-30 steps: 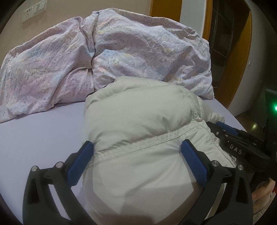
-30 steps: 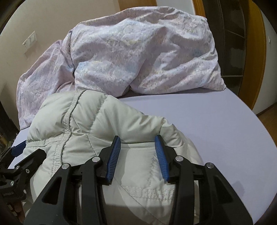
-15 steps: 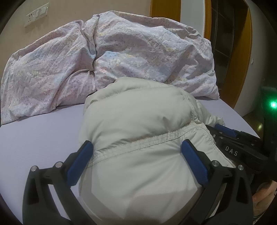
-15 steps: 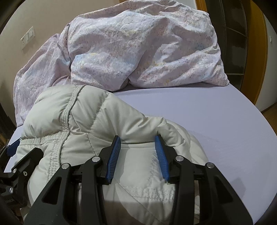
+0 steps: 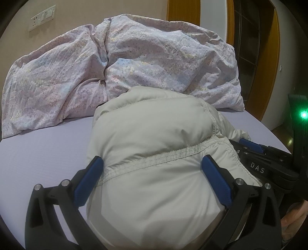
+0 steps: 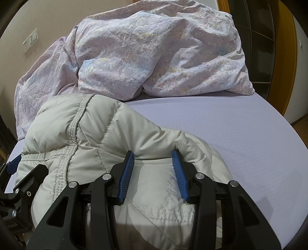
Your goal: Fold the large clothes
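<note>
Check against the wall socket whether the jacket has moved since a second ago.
No. The puffy jacket keeps its place before the duvet; only the view shifts slightly against the wall socket.

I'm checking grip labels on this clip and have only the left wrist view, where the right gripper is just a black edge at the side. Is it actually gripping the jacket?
Observer: Yes. In the right wrist view, both blue pads of the right gripper press on a raised fold of the jacket.
Operator: Is anything on the bed beyond that fold?
Observer: No. The sheet on that side lies bare up to the quilt.
Operator: Does the left gripper show in that view?
Observer: Only partly. At the left edge, the left gripper shows one blue tip and one black finger, and the jacket covers the rest.
</note>
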Tool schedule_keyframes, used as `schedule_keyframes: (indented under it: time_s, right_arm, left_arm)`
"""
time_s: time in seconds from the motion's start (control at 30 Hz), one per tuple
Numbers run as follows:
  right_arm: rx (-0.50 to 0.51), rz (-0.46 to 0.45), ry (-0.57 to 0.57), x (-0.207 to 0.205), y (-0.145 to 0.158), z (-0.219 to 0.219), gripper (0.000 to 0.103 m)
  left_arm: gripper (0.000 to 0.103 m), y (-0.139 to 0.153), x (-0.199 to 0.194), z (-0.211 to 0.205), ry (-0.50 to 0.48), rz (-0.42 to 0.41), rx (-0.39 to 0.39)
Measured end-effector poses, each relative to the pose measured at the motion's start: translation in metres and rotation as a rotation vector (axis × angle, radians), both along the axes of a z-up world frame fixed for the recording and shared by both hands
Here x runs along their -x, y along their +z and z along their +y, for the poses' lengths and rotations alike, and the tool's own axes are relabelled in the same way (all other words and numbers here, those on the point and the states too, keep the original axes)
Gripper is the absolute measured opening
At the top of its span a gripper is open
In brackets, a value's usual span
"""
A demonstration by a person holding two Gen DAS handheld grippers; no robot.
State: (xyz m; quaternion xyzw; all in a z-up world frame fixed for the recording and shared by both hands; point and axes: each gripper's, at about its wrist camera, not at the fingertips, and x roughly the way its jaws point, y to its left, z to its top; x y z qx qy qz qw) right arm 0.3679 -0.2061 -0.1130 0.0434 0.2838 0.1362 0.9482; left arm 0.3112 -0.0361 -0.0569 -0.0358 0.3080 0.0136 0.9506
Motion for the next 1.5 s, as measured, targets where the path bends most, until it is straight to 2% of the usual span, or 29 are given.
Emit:
schedule_keyframes:
  time_s: [0.77,0.9,0.97,1.07,1.17,1.23,1.3,1.5]
  right_arm:
    - [-0.005,-0.007,-0.003,0.0,-0.001,-0.001,0.043]
    - [-0.012,-0.006,-0.003,0.0,-0.001,-0.001,0.043]
    - [-0.019,-0.006,-0.002,-0.001,-0.001,-0.002,0.043]
    - [-0.024,-0.009,-0.005,0.001,-0.001,-0.002,0.043]
    - [-0.03,-0.011,-0.006,0.001,-0.002,-0.003,0.043]
    - [-0.032,-0.013,-0.006,0.001,-0.002,-0.003,0.043]
    - [-0.031,-0.017,-0.007,0.002,-0.002,-0.003,0.043]
    - [-0.025,-0.023,-0.016,0.002,-0.002,-0.002,0.043]
  left_arm:
    - [0.101,-0.001,0.003,0.0,0.002,-0.007,-0.003]
    - [0.101,0.01,-0.002,-0.001,0.003,0.018,-0.028]
    - [0.101,0.019,-0.007,0.002,0.004,0.03,-0.016]
    - [0.101,0.038,-0.011,0.01,0.026,0.001,-0.01]
    - [0.101,0.045,-0.023,0.008,0.043,0.002,-0.062]
    - [0.101,0.039,-0.032,0.005,0.043,0.031,-0.097]
    - [0.101,0.028,-0.041,0.005,0.028,0.075,-0.083]
    - [0.101,0.014,-0.052,0.005,0.032,0.086,-0.084]
